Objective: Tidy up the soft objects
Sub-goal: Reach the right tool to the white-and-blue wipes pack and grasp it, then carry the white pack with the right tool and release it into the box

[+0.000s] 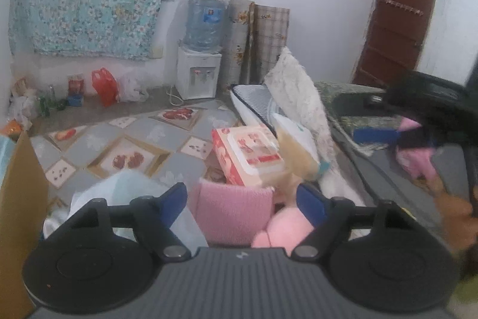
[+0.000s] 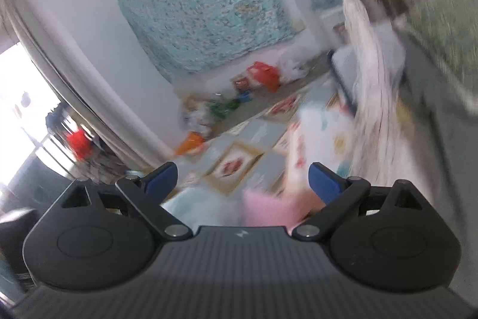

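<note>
Step in hand: a judgement only, the left gripper [image 1: 242,199] looks to be lining up on the pink knitted cloth [image 1: 231,211], one of the soft things to be put in order.
Left gripper: jaws stand fairly wide; the cloth shows in the gap between the blue pads [image 1: 173,204], but no pad presses on it, so nothing is held.
Right gripper: in its own view the right gripper [image 2: 242,184] is spread wide and empty; the picture is smeared, so detail ahead of it is unsure.
Where the soft things lie: the pink cloth sits at 6 o'clock in the left view, low on the patterned floor mat [image 1: 125,148]. A pink plush toy [image 1: 283,229] touches it at its 4 o'clock. A pack of wipes [image 1: 248,157] stands just beyond at 12 o'clock, and a white lace pillow [image 1: 298,91] leans further off at 1 o'clock.
Cardboard box: its wall [image 1: 21,199] stands at 9 o'clock, perhaps the place to fill; I cannot tell.
Doing it well: centre the cloth between the pads, go in low, and take a thick fold, not a loose edge.
Watch for: the plush toy getting pinched together with the cloth.
</note>
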A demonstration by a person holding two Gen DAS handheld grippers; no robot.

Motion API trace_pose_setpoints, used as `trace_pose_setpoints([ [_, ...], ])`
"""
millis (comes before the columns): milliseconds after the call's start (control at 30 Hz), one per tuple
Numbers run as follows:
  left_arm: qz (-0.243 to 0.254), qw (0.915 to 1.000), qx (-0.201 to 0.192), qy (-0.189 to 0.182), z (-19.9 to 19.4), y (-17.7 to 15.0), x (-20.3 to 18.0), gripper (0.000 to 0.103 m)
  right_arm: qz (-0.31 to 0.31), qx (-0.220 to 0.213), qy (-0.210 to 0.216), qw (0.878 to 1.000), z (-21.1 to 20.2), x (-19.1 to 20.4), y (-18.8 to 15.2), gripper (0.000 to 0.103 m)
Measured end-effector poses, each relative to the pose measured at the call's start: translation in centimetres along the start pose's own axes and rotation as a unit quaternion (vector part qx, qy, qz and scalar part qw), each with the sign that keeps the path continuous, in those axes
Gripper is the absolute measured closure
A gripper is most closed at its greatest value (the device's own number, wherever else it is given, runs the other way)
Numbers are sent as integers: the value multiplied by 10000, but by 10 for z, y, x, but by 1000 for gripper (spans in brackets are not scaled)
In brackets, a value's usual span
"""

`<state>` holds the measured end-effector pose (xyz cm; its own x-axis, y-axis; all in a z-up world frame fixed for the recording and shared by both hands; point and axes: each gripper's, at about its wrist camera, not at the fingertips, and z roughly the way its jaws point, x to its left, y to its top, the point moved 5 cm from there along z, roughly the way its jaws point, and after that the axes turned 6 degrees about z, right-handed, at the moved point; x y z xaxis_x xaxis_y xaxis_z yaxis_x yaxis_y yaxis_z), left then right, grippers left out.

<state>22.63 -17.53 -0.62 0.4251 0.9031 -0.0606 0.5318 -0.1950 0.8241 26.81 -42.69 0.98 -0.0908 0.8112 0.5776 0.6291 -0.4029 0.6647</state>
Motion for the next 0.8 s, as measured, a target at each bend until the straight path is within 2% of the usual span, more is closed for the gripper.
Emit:
trace_pose_setpoints([
  [100, -53, 9999, 83, 40, 19, 3, -1, 33, -687, 56, -675, 9953, 37, 1, 21, 8],
  [200, -118, 9997, 231, -10, 33, -1, -2, 34, -1280, 304, -1259, 9833, 83, -4, 29, 10],
  [300, -116, 9993, 351, -14, 40, -6, -2, 34, -2073, 524, -1984, 9565, 125, -14, 24, 20],
  [367, -123, 9992, 384, 9, 41, -9, 1, 34, -2407, 751, -2256, 9410, 145, -22, 16, 60],
  [433, -145, 9992, 368, 21, 40, -9, 5, 34, -2574, 703, -2543, 9296, 153, -30, 13, 66],
  [467, -155, 9993, 337, 7, 39, -9, 7, 34, -2575, 657, -2496, 9312, 153, -32, 14, 68],
  [533, -171, 9995, 274, -46, 38, -9, 8, 33, -2186, 460, -2172, 9502, 141, -32, 19, 69],
  [567, -186, 9995, 230, -128, 36, -8, 8, 31, -2020, 360, -1900, 9601, 131, -31, 22, 69],
  [600, -211, 9994, 196, -216, 34, -8, 7, 29, -1816, 246, -1428, 9726, 121, -27, 24, 69],
  [667, -313, 9983, 99, -483, 30, -6, 5, 27, -1227, 165, -662, 9901, 99, -22, 26, 69],
  [733, -488, 9960, 12, -745, 23, -5, 4, 27, -641, 175, 70, 9978, 82, -18, 23, 69],
  [800, -685, 9926, -98, -998, 14, -4, 5, 27, -139, 264, 621, 9976, 68, -16, 14, 69],
])
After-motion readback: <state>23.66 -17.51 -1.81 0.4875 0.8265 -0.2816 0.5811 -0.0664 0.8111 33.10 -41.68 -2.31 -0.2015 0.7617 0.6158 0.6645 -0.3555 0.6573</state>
